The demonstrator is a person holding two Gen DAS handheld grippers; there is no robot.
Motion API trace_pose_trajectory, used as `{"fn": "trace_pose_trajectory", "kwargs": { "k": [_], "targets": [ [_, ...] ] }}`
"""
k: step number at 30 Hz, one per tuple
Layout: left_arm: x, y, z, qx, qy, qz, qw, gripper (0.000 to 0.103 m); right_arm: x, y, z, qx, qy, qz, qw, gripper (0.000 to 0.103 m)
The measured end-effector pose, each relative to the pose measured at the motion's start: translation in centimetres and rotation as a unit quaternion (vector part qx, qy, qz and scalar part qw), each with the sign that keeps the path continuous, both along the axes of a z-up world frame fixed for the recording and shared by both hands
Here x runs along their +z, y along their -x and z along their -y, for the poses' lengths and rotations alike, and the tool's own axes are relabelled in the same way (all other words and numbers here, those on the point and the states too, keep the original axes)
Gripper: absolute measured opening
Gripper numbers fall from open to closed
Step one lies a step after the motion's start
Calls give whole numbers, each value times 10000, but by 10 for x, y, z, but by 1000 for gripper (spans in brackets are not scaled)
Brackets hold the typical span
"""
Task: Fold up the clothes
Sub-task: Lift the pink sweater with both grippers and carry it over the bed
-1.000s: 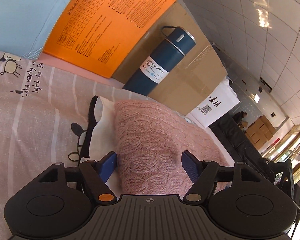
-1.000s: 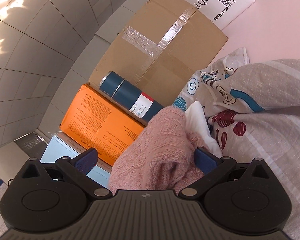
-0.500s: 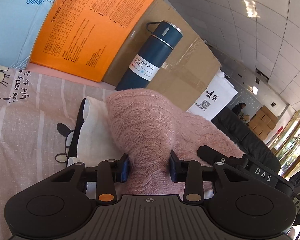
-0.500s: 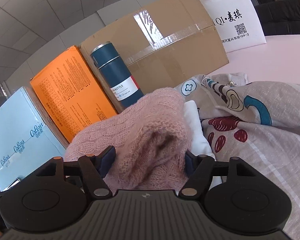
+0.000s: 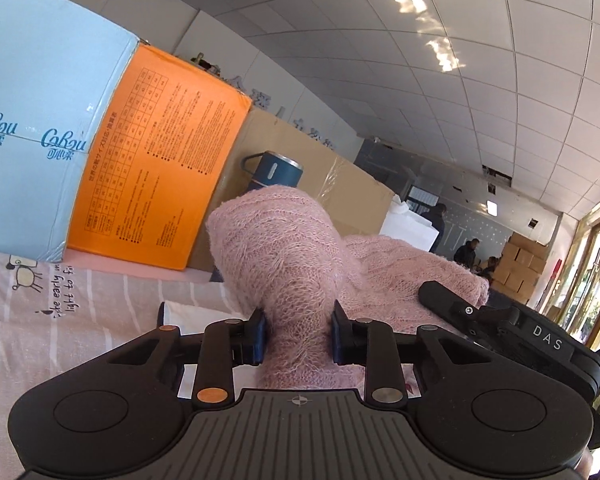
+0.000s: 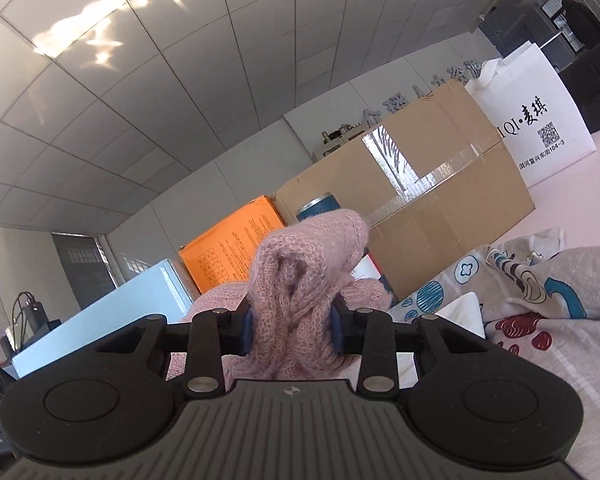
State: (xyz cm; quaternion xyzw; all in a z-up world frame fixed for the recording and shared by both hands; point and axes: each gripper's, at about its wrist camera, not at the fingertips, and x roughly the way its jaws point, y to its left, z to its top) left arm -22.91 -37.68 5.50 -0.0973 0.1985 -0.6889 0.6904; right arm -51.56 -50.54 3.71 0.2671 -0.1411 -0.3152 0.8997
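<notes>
A pink cable-knit sweater (image 5: 284, 248) bulges up between the blue pads of my left gripper (image 5: 298, 336), which is shut on a bunched fold of it. More of the knit trails right toward the other gripper's black body (image 5: 512, 332). In the right wrist view my right gripper (image 6: 292, 330) is shut on another bunched fold of the same pink sweater (image 6: 304, 264), lifted clear of the bed. A white folded garment (image 6: 466, 312) lies beneath it.
Against the wall stand a light blue box (image 5: 32, 152), an orange box (image 5: 160, 184), a taped cardboard box (image 6: 428, 208), a dark blue vacuum bottle (image 5: 274, 172) and a white bag (image 6: 540, 120). Striped pink bedding (image 5: 68, 308) and patterned clothes (image 6: 540, 300) lie around.
Both grippers went from open around the sweater to shut on it, then rose and tilted upward, lifting the pink knit off the bedding.
</notes>
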Motion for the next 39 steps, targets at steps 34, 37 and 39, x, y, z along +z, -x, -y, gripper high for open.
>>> {"fn": "trace_pose_trajectory", "kwargs": {
  "k": [34,37,39],
  "targets": [
    [-19,-91,-272,2033,-1606,766,9628,29,1,-205,-205,2580,-516,-2238,9384,34],
    [-25,-88,-270,2059,-1725,934,9587,32,-10,-202,-198,2569,-604,-2365,9351,41],
    [-26,-89,-270,2091,-1773,936,9571,34,-11,-199,-196,2561,-558,-2445,9336,51]
  ]
}}
